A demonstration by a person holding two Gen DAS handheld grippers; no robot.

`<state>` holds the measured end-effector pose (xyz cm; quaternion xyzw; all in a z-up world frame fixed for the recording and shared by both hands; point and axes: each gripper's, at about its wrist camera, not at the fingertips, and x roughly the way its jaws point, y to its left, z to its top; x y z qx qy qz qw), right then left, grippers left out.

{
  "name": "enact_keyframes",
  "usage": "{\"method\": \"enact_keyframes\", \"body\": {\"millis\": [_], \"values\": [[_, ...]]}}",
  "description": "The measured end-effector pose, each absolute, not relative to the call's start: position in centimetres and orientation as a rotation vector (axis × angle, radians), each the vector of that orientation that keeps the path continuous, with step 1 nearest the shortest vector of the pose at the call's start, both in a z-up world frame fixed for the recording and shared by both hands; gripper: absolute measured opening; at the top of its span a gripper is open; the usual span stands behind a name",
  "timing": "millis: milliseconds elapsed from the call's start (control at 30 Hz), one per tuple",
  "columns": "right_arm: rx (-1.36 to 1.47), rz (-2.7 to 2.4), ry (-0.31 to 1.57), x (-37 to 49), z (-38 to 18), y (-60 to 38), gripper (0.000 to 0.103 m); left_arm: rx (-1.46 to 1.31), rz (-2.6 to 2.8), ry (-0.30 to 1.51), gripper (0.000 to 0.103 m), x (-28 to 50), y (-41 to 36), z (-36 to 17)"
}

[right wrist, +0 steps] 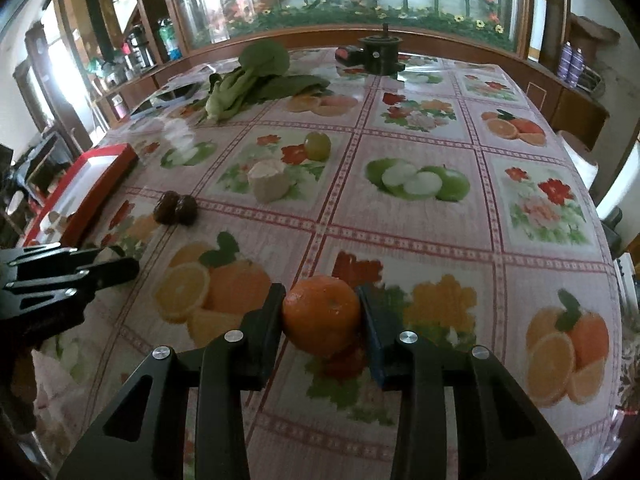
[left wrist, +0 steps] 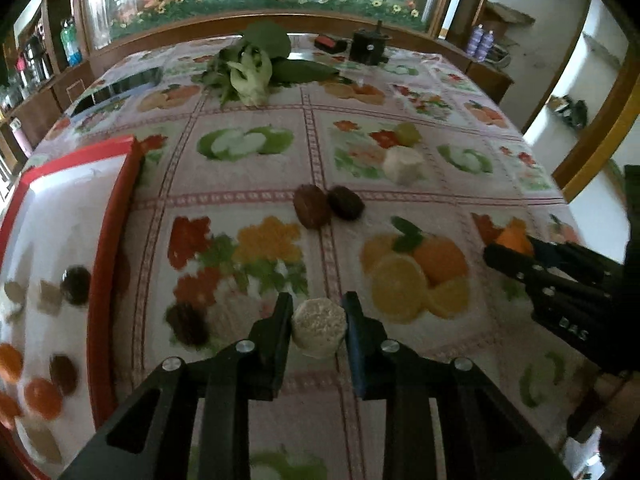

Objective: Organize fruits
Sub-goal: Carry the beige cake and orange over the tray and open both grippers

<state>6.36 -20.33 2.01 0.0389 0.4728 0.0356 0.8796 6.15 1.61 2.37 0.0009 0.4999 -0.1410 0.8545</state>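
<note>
My left gripper (left wrist: 318,316) is shut on a pale beige cylindrical piece (left wrist: 319,332), held just above the fruit-print tablecloth. My right gripper (right wrist: 322,304) is shut on an orange mandarin (right wrist: 322,314); it also shows at the right of the left wrist view (left wrist: 510,250). A red-rimmed white tray (left wrist: 116,232) at the left holds several mandarins, dark pieces and beige pieces. On the cloth lie two dark brown fruits (left wrist: 328,205) (right wrist: 176,209), a second beige cylinder (left wrist: 403,165) (right wrist: 269,181) and a green grape-like fruit (left wrist: 408,134) (right wrist: 318,145).
A bok choy (left wrist: 250,68) (right wrist: 244,84) lies at the far side of the table, with a black device (left wrist: 370,46) (right wrist: 380,54) and a red-black item (left wrist: 330,43) near it. A wooden cabinet with painted glass stands behind. The table edge drops off at the right.
</note>
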Motion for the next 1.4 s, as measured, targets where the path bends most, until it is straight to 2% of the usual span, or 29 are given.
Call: {"method": "enact_keyframes", "body": {"millis": [467,800,1067,1400], "values": [[0.068,0.114,1.006,3.5,2.1,-15.2,0.036,-0.09,-0.314,1.049,0.028,1.4,5.3,4.1],[0.042,0.234,0.976,6.0,3.9,-7.6,0.035,-0.153,-0.238,0.997,0.028,0.2,12.1,6.3],[0.005,0.334,0.94,9.9,5.4,-0.6,0.035,-0.141,-0.098,0.976,0.028,1.8,19.6,6.8],[-0.03,0.383,0.944,16.6,4.5,7.0,0.035,-0.136,-0.007,0.999,0.028,8.0,25.2,5.2]]}}
